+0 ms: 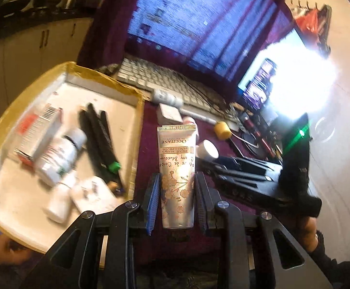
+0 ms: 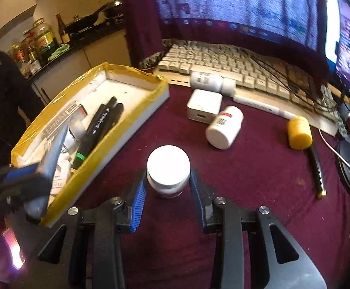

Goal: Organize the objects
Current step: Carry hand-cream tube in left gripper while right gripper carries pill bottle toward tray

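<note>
The left tool (image 1: 177, 202) is closed on a hand-cream tube (image 1: 176, 168), which is held lengthwise between the blue pads, above the dark red cloth of the bench (image 2: 247, 180) and just beside the box's near edge. The right tool (image 2: 166, 192) is set around a small white jar (image 2: 168, 168) standing upright on the cloth; the pads are close against its sides, but a firm grip cannot be told.

The job is judged to be partly done. In the yellow-taped box (image 1: 136, 125) are already gathered several black markers (image 1: 97, 134), a white bottle (image 1: 56, 159), a carton and other small white items. Left on the cloth are a white charger block (image 2: 203, 106), a bottle on its side (image 2: 224, 127), a second bottle (image 2: 211, 82) against the keyboard (image 2: 235, 65), a yellow cap (image 2: 299, 132) and a dark pen (image 2: 317, 168).

The box's taped wall must be cleared before anything is lowered in. Free floor is left at the box's far end. Open cloth is seen in front of the right tool; the keyboard and cables crowd the far side.
</note>
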`<action>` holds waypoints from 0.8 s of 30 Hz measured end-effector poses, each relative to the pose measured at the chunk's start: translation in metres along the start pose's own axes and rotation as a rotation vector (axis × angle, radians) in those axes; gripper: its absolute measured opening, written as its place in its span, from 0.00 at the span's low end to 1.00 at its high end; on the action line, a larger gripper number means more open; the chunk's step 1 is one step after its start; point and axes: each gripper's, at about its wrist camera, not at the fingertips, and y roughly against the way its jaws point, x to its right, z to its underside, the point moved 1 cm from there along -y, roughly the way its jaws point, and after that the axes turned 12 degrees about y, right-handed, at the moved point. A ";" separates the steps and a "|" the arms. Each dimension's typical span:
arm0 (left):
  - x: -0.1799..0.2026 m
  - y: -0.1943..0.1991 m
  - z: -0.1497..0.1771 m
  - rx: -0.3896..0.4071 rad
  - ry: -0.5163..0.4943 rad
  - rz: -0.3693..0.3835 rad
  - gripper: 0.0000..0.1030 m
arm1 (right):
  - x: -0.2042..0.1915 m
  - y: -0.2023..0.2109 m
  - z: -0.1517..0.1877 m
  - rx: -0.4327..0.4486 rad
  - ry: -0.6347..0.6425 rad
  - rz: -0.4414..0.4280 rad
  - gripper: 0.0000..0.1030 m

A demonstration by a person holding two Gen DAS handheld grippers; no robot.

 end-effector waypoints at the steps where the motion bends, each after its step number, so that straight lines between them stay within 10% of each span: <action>1: -0.004 0.001 -0.003 0.007 0.008 -0.009 0.24 | -0.002 -0.002 -0.002 -0.004 0.004 0.003 0.32; 24: -0.058 0.008 -0.019 0.027 0.091 -0.121 0.24 | -0.047 0.001 -0.049 0.090 0.070 -0.180 0.32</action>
